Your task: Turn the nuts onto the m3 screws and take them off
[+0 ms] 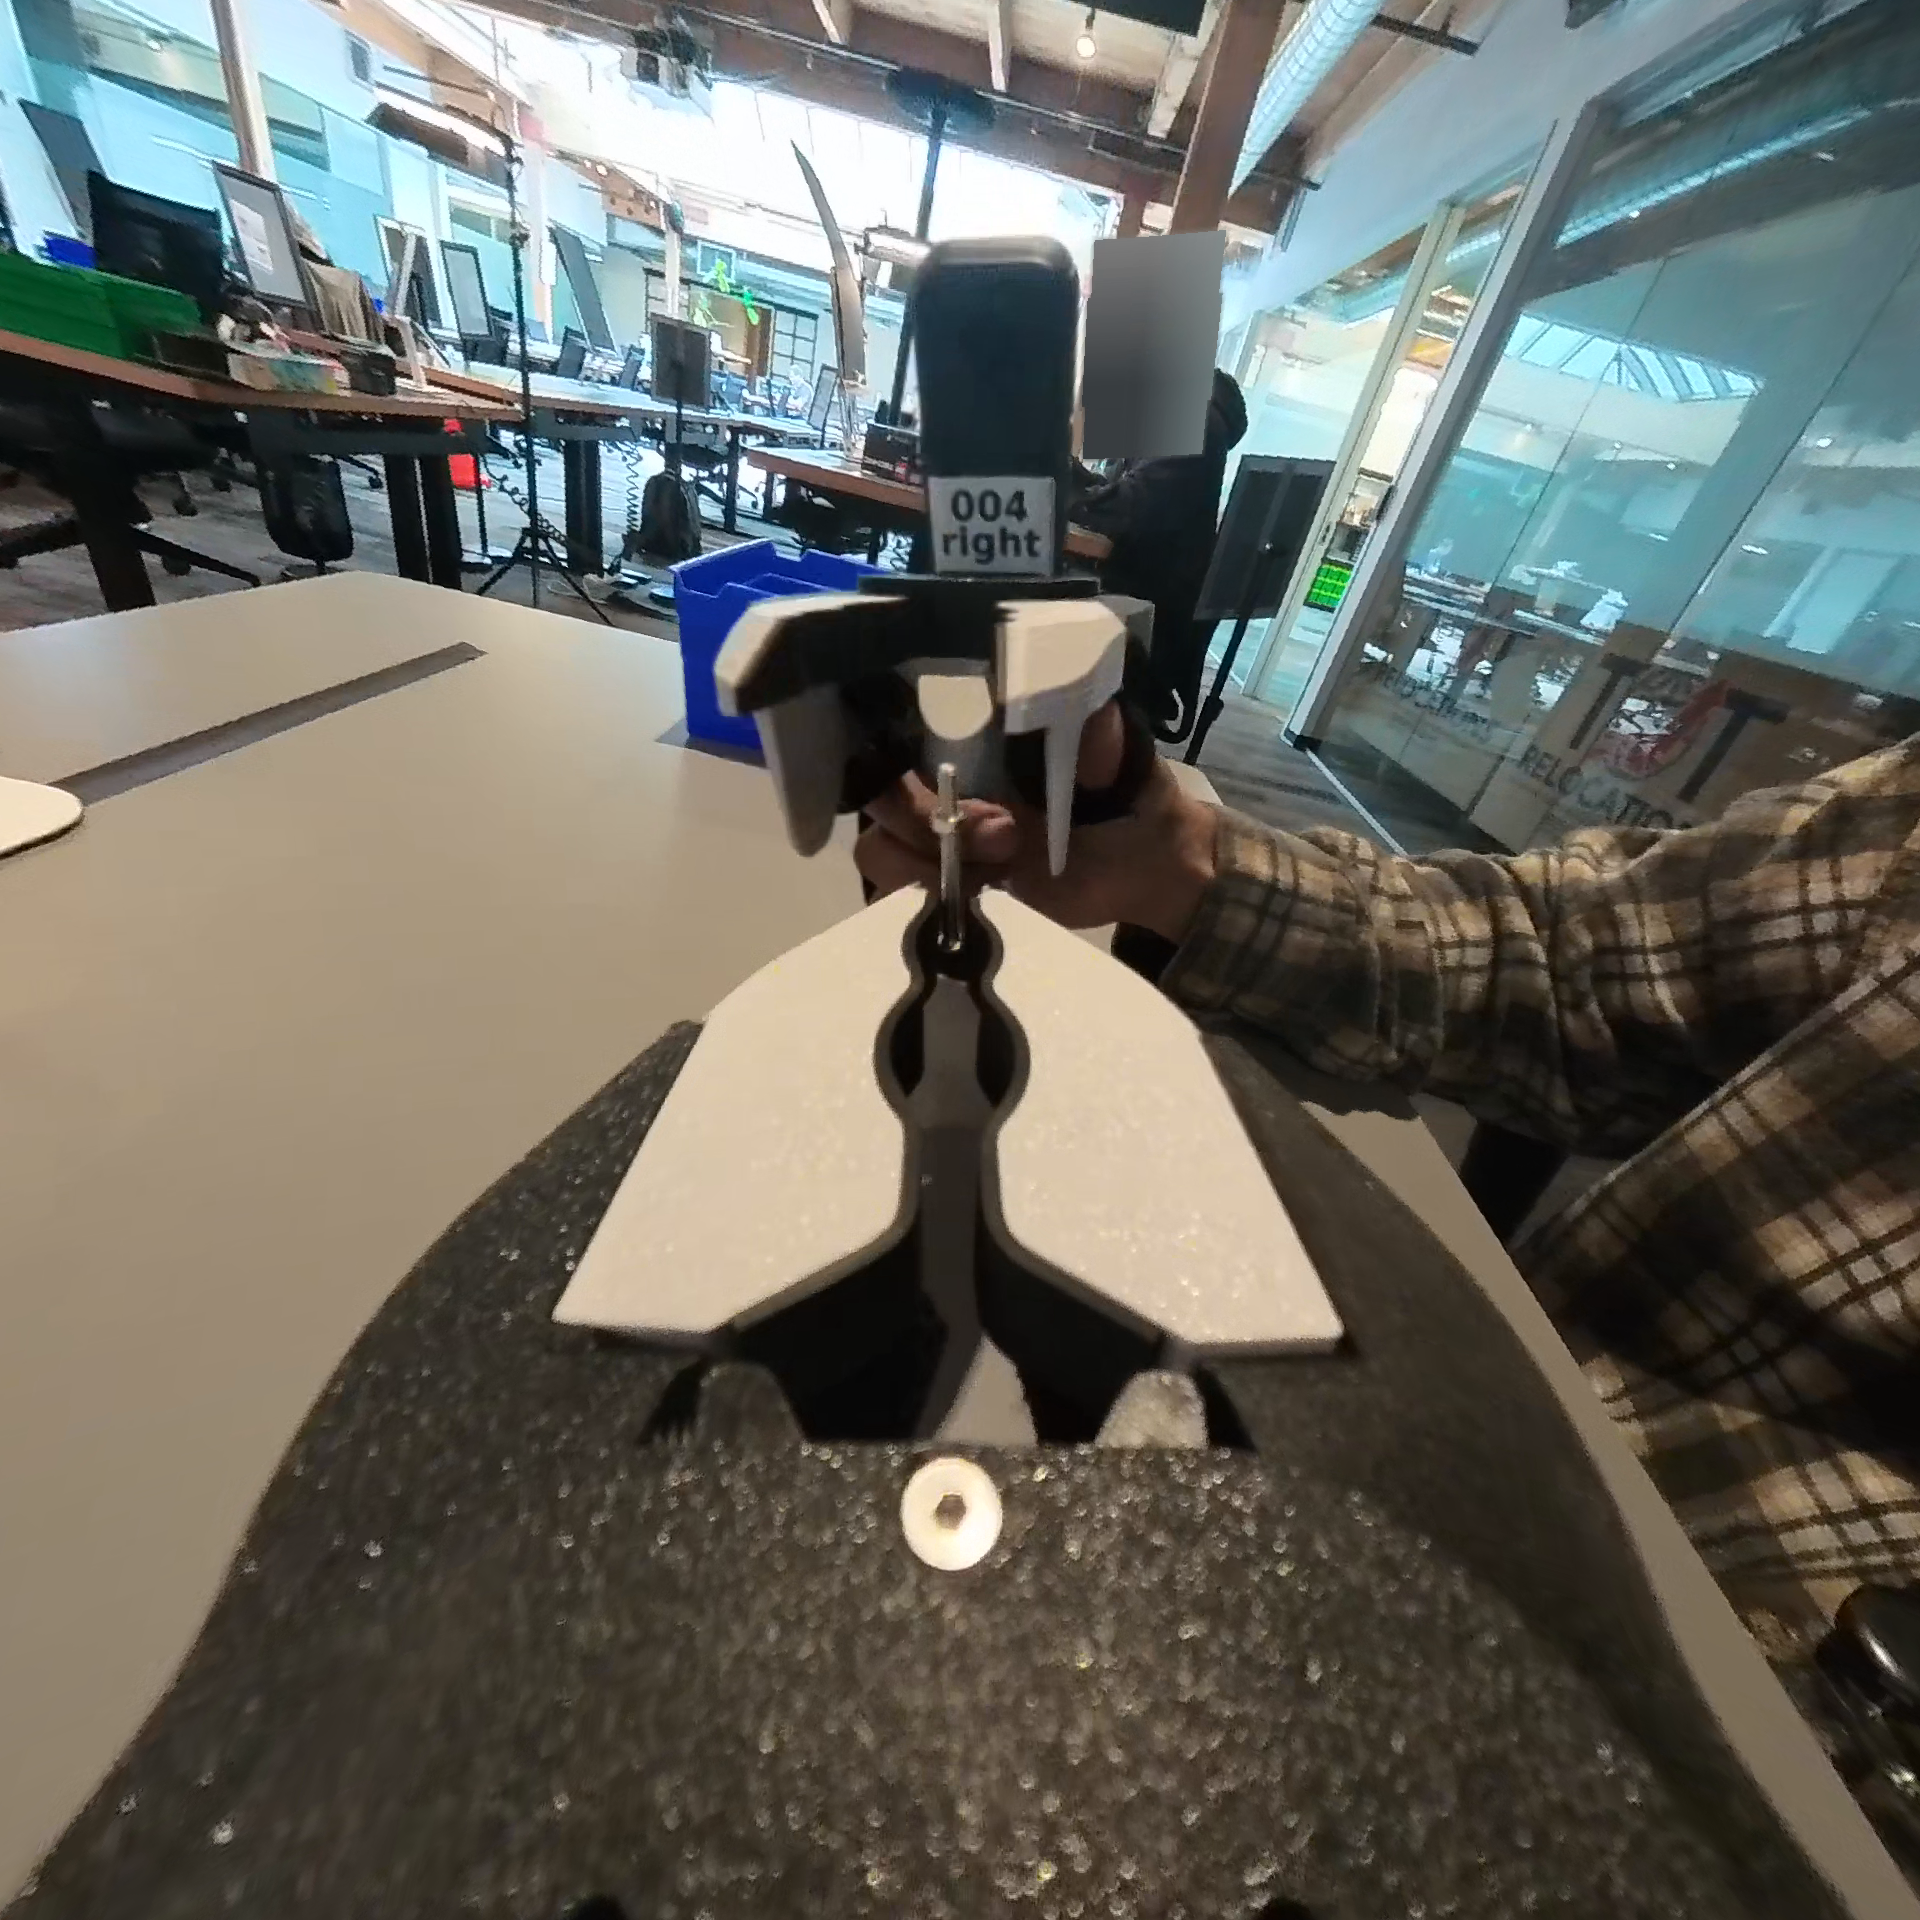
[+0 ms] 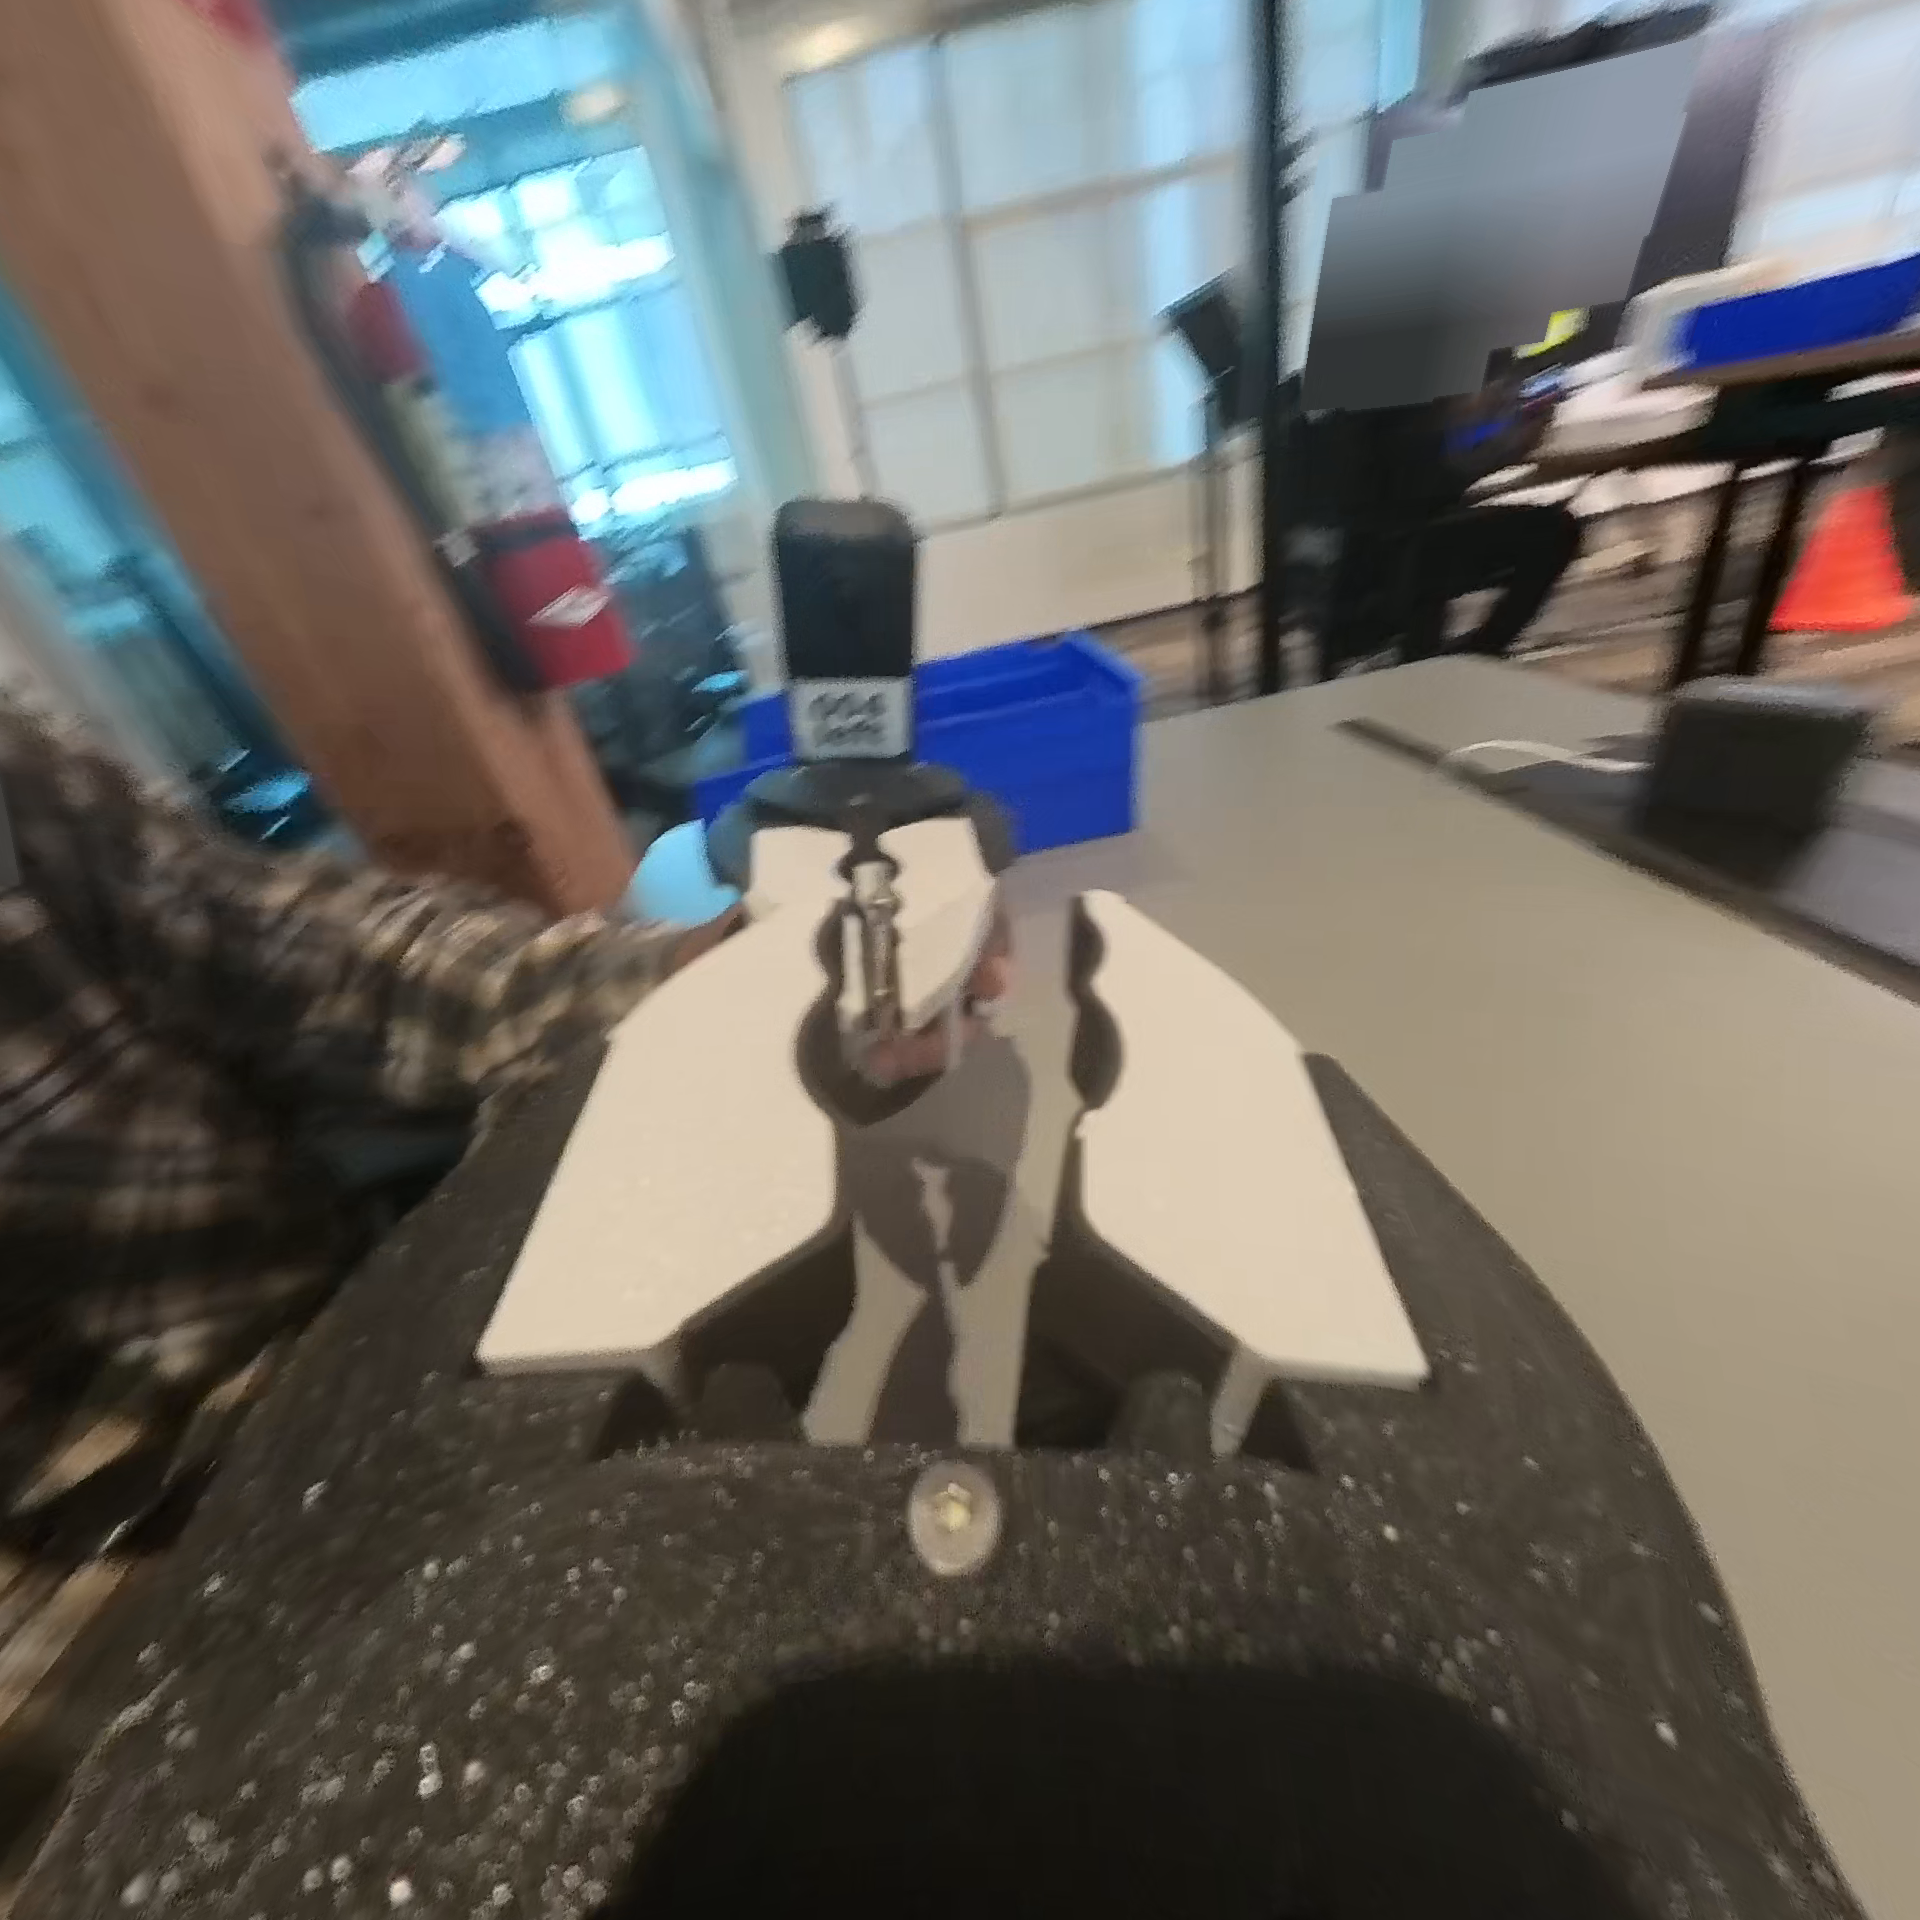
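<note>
My left gripper (image 1: 948, 914) is shut on a thin metal screw (image 1: 948, 873), gripped at the fingertips and pointing up and away. A small nut (image 1: 951, 823) sits on its shaft near the free end. My right gripper (image 1: 930, 821) faces it, held by a hand (image 1: 1101, 862), and is open, with one white finger on each side of the screw's free end. In the blurred right wrist view, the right gripper (image 2: 935, 914) is open, with the left gripper (image 2: 878, 997) and screw (image 2: 878, 956) between its fingers. I cannot tell if anything touches the nut.
Both grippers are above a grey table (image 1: 364, 935) with a dark slot (image 1: 270, 717). A blue bin (image 1: 727, 644) stands at the far edge. A white object (image 1: 21, 821) lies at the left. A black box (image 2: 1745, 769) sits far right. A plaid sleeve (image 1: 1558, 987) reaches in. My left and right fingertips are right by each other.
</note>
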Available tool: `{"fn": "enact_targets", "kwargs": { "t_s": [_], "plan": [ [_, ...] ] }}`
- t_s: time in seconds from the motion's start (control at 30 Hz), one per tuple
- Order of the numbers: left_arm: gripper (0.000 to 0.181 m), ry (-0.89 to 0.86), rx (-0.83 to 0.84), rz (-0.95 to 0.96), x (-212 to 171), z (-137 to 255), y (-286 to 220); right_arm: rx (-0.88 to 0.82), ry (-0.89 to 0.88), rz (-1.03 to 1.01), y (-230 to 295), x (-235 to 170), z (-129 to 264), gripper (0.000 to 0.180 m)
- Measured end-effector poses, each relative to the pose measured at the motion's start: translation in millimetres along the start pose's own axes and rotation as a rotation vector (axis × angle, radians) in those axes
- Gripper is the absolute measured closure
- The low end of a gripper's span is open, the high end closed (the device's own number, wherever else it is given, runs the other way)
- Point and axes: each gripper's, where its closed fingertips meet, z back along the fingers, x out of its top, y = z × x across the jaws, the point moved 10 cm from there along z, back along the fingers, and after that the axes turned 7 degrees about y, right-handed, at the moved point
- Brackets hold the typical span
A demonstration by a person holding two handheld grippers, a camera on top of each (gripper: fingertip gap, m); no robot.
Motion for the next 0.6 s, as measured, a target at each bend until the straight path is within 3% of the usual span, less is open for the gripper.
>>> {"fn": "enact_targets", "kwargs": {
  "t_s": [0.2, 0.5, 0.6],
  "plan": [
    [0.177, 0.002, -0.006, -0.005, -0.8, -4.4, -2.8, -0.059, -0.01, 0.0, 4.6, -0.5, -15.2, 0.11],
    [0.177, -0.034, -0.027, -0.034, 4.4, -1.0, -7.9, -0.167, 0.006, 0.054, 2.4, 3.7, -3.2, 0.115],
    [0.177, -0.029, -0.025, -0.035, 4.2, -2.3, -8.3, -0.089, -0.045, 0.033, 6.6, 7.4, -4.5, 0.115]
  ]
}}
